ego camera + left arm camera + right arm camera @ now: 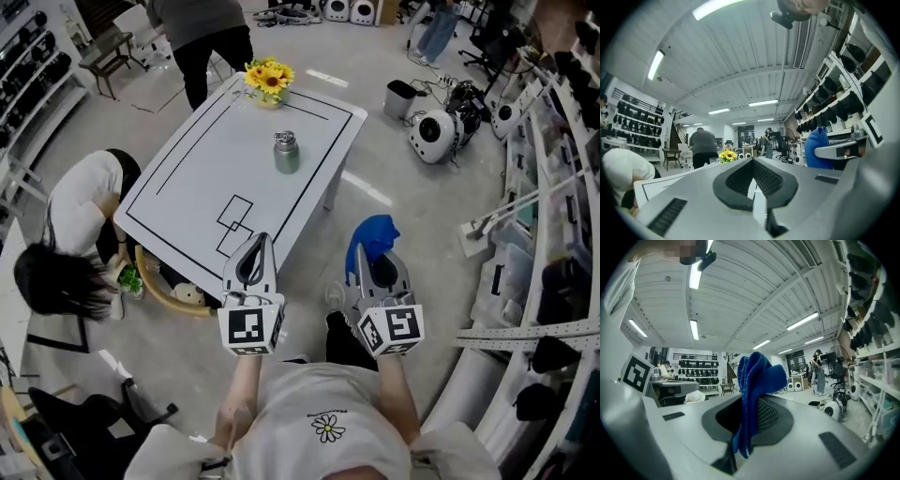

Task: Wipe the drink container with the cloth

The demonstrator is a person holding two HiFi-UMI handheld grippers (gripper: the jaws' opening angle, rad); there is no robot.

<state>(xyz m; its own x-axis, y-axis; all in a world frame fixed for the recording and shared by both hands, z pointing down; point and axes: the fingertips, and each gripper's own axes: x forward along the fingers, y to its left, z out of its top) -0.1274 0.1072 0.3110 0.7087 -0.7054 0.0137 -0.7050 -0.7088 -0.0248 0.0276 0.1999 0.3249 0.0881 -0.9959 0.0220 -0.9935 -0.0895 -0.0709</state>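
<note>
Tabletop [202,178] mostly bare. The metal drink container [286,153] stands alone toward the far half, with open surface on every side; a sunflower bunch [269,78] sits at the far edge, well apart behind it. The near edge gives open passage over the table. The left side is blocked by a crouching person [80,211] close against it, with a tan basket [164,295] on the floor by the near left corner. A standing person [202,33] occupies the far end. On the right, bare floor [403,202] lies between table and shelving [553,234]; a round white machine [433,134] and a bin [400,98] stand farther back.
</note>
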